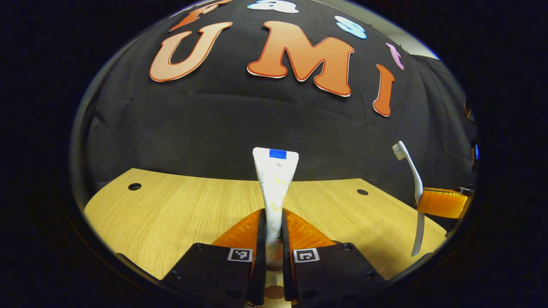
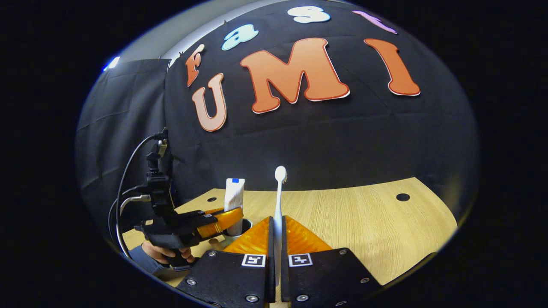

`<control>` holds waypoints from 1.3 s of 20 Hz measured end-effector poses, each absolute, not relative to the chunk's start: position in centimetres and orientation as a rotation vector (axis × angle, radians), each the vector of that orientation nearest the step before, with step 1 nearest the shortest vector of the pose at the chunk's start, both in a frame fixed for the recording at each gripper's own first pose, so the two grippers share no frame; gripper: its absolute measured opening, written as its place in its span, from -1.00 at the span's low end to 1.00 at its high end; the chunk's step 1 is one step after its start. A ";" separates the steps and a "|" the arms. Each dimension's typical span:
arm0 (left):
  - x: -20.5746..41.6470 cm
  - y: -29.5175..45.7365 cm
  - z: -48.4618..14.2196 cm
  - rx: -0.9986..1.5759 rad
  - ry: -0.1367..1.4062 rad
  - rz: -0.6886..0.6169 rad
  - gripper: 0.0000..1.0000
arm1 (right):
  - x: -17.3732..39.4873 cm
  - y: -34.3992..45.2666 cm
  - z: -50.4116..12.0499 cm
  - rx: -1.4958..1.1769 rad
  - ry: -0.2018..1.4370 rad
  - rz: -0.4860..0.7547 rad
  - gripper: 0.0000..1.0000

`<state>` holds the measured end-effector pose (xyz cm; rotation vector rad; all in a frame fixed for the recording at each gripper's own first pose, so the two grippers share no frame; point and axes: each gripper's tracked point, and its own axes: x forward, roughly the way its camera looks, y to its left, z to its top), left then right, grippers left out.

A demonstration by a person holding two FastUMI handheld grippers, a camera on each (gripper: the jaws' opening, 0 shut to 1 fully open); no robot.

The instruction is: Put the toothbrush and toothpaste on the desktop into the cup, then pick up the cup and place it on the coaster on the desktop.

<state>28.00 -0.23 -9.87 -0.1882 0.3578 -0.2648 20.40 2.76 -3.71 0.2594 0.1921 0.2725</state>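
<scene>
My left gripper [image 1: 273,214] is shut on a white toothpaste tube [image 1: 275,179] that stands upright, crimped end up, above the wooden desktop [image 1: 180,214]. In the right gripper view the left gripper [image 2: 222,220] holds that tube [image 2: 234,196] with its lower end at the mouth of a dark-rimmed cup [image 2: 246,224]. My right gripper [image 2: 277,220] is shut on a white toothbrush [image 2: 279,196], bristles up. The left gripper view has the right gripper [image 1: 441,203] at the far right with the toothbrush [image 1: 411,171] upright in it.
The desktop [image 2: 364,222] has small round holes [image 1: 134,186] [image 2: 402,197] near its back edge. A hand [image 2: 165,253] grips the left gripper's handle, with cables [image 2: 128,188] trailing up. The black cloth wall stands close behind the desk.
</scene>
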 end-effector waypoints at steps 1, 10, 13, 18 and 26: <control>28.1 -0.4 -9.7 -0.194 0.356 -0.280 -0.56 | 20.5 2.9 -3.5 0.268 0.188 0.272 -0.89; 24.0 0.7 -10.7 -0.172 0.398 -0.286 -0.24 | 22.1 4.3 -1.5 0.353 0.094 0.317 -0.89; 23.3 1.6 -8.7 -0.186 0.334 -0.274 0.10 | 22.9 5.6 -0.6 0.383 0.039 0.358 -0.89; 20.6 2.5 -7.7 -0.154 0.280 -0.250 0.82 | 23.9 7.1 -0.1 0.423 -0.016 0.402 -0.89; 16.8 4.6 -6.9 -0.156 0.220 -0.195 0.97 | 25.5 9.5 2.5 0.434 -0.170 0.459 -0.89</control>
